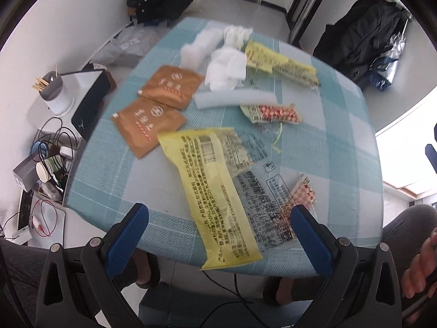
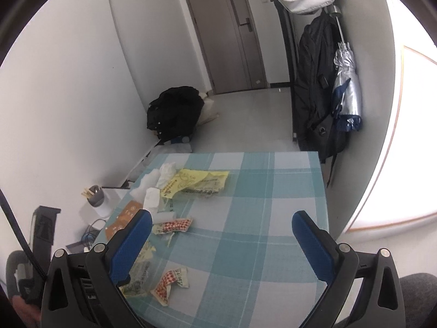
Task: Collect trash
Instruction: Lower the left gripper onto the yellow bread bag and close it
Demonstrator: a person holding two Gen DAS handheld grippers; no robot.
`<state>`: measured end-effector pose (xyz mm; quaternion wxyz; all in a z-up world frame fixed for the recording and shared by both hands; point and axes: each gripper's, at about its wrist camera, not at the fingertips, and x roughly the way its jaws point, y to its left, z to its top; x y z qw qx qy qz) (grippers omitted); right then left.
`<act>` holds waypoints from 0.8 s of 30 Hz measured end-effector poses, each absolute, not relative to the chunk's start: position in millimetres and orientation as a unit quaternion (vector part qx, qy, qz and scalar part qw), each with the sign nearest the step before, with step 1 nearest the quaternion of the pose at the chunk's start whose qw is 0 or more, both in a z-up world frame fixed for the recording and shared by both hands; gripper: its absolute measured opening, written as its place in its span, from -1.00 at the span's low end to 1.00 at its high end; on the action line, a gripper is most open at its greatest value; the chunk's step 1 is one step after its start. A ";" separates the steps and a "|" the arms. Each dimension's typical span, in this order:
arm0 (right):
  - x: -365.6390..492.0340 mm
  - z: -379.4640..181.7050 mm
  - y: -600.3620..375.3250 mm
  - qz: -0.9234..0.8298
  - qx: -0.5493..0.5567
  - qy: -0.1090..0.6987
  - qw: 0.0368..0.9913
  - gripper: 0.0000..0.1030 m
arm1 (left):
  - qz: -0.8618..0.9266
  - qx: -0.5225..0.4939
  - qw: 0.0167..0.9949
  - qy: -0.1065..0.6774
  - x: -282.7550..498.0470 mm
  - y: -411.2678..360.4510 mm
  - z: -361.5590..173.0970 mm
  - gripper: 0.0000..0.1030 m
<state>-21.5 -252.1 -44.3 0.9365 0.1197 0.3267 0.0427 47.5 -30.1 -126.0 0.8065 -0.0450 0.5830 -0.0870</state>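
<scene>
yellow wrapper [image 1: 215,191] flat at counter [image 1: 341,125] near edge, between wide-open left gripper [image 1: 220,235] fingers, not gripped. approach step; next needs lowering and closing on it. right gripper [image 2: 221,240] open, empty. brown sachets [image 1: 161,101] plain only in left view, door [image 2: 226,32] only in right.

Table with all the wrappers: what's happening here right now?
A person holds a gripper in each hand above a checked table strewn with trash. The left gripper is open over the large yellow wrapper at the near edge. The right gripper is open, holding nothing. Brown sachets, tissues and small red-checked wrappers lie uncollected.
</scene>
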 end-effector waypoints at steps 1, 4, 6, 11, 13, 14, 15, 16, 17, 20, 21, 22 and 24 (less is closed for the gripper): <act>-20.0 -45.9 -253.5 0.041 0.123 0.331 0.935 1.00 | -0.084 -0.037 0.804 0.587 48.2 -32.2 -128.4 0.95; -17.3 -49.6 -258.1 0.039 0.128 0.342 0.930 1.00 | -0.076 -0.009 0.803 0.590 47.0 -39.3 -132.2 0.89; -16.8 -50.6 -260.9 0.040 0.133 0.345 0.928 1.00 | -0.074 0.004 0.803 0.592 46.0 -42.5 -133.2 0.62; -16.9 -52.5 -262.1 0.039 0.136 0.350 0.926 1.00 | -0.081 0.031 0.800 0.594 41.8 -53.9 -131.6 0.08; -15.8 -53.5 -262.4 0.038 0.136 0.352 0.925 1.00 | -0.081 0.044 0.803 0.588 38.4 -57.7 -127.3 -0.09; -15.3 -54.2 -262.3 0.037 0.136 0.354 0.924 1.00 | -0.082 0.044 0.805 0.585 37.0 -59.3 -125.6 -0.22; -14.6 -54.7 -262.8 0.037 0.137 0.356 0.924 1.00 | -0.082 0.042 0.807 0.584 35.6 -59.3 -123.0 -0.28; -14.3 -55.2 -263.0 0.036 0.138 0.358 0.923 1.00 | -0.082 0.041 0.809 0.581 33.9 -59.0 -119.6 -0.44; -14.3 -55.7 -263.3 0.036 0.138 0.359 0.922 1.00 | -0.081 0.039 0.811 0.578 32.3 -58.2 -116.2 -0.50; -14.6 -56.1 -263.4 0.033 0.134 0.360 0.923 1.00 | -0.080 0.031 0.814 0.575 25.9 -57.3 -110.3 -0.63; -15.0 -56.2 -263.3 0.032 0.132 0.360 0.923 1.00 | -0.079 0.028 0.813 0.576 24.6 -57.7 -109.5 -0.63; -15.6 -56.6 -263.1 0.030 0.131 0.361 0.923 1.00 | -0.083 0.023 0.813 0.577 23.0 -56.4 -109.1 -0.65; -15.6 -58.0 -264.1 0.027 0.133 0.363 0.922 1.00 | -0.085 0.020 0.814 0.574 21.2 -55.7 -107.2 -0.69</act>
